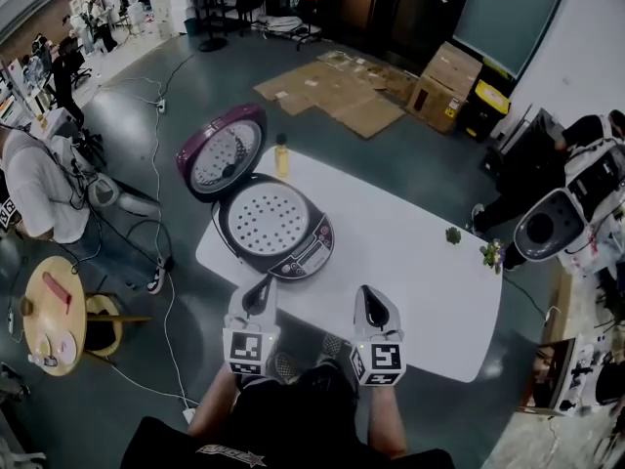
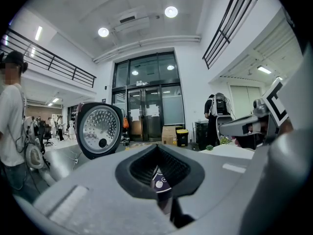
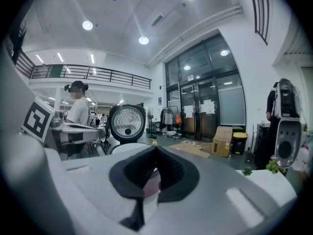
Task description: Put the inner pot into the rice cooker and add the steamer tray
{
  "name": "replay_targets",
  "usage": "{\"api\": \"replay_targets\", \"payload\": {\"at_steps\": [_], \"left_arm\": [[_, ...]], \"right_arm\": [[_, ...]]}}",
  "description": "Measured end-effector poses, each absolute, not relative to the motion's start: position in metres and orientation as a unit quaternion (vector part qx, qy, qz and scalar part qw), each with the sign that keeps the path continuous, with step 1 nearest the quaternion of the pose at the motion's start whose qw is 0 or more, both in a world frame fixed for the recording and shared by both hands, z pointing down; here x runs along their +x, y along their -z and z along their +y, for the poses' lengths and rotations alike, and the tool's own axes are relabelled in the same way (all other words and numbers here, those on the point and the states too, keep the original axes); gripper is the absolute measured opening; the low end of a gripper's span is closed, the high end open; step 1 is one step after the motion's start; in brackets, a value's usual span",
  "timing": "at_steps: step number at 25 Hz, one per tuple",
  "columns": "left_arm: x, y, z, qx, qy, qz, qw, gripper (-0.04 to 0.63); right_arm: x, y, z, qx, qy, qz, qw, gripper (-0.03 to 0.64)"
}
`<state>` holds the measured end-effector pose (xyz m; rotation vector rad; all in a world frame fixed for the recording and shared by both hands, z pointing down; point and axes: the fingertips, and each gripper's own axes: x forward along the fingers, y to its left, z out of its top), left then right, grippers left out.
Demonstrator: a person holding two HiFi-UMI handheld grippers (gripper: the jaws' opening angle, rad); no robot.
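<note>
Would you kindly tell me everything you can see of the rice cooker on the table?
The rice cooker is round, dark with a maroon shell, and stands upright at the white table's left end. Its lid is tipped open, showing a silvery dimpled inner plate. A white perforated steamer tray sits in its mouth. A control panel faces the person.

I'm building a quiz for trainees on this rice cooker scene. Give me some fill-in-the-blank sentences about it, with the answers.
1. The rice cooker has its lid standing ____.
2. The perforated steamer tray sits ____ the cooker.
3. The cooker stands on a ____ table.
4. The left gripper and right gripper hold nothing, and their jaws are ____.
Missing words: open; inside; white; shut.
</note>
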<state>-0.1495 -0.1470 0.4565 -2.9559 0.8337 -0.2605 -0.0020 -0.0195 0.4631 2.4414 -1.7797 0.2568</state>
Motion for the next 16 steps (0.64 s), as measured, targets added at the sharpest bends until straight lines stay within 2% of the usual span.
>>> {"api": "replay_targets", "payload": {"at_steps": [16], "left_arm": [[-0.1495,-0.456,-0.1459,-0.958,0.083,0.273,0.031,0.011]], "right_arm": [[-0.0026,-0.4624,-0.0198,0.801,-0.084,-0.591,0.049,0.006]]}}
